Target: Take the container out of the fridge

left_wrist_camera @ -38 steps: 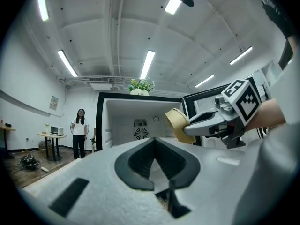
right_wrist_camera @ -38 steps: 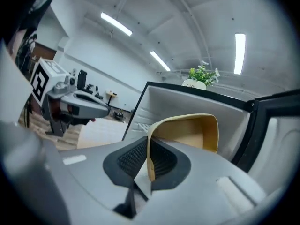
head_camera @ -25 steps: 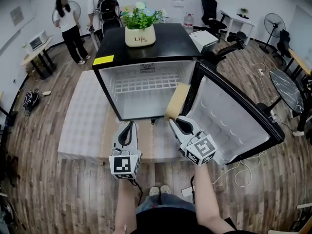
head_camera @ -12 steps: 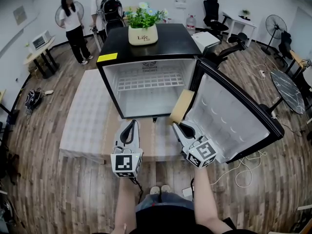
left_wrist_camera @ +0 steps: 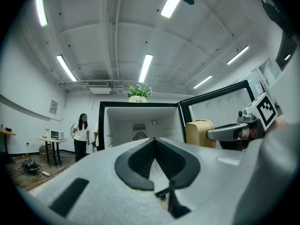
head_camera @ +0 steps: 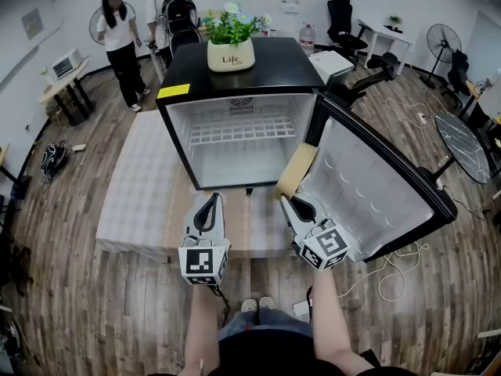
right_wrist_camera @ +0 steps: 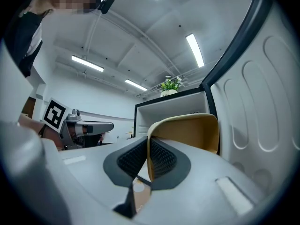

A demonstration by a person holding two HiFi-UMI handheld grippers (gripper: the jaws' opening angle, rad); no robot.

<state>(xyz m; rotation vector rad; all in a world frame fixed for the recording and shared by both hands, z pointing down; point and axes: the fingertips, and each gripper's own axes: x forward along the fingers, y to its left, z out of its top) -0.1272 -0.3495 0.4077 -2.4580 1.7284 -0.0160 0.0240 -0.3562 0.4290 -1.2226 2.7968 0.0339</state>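
Wooden flooring [head_camera: 78, 288] is seen around the open fridge [head_camera: 266, 69]. Outside it, by the door [head_camera: 368, 186], the tan container [head_camera: 297, 169] is clamped by its rim in the right gripper's [head_camera: 286, 200] jaws; the left gripper's [head_camera: 210, 204] jaws are pressed together, empty.

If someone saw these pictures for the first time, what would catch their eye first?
Probably the black mini fridge in the middle of the head view, with its door swung wide to the right. At the right edge of the opening, the right gripper is shut on the rim of a tan container. A potted plant sits on the fridge top.
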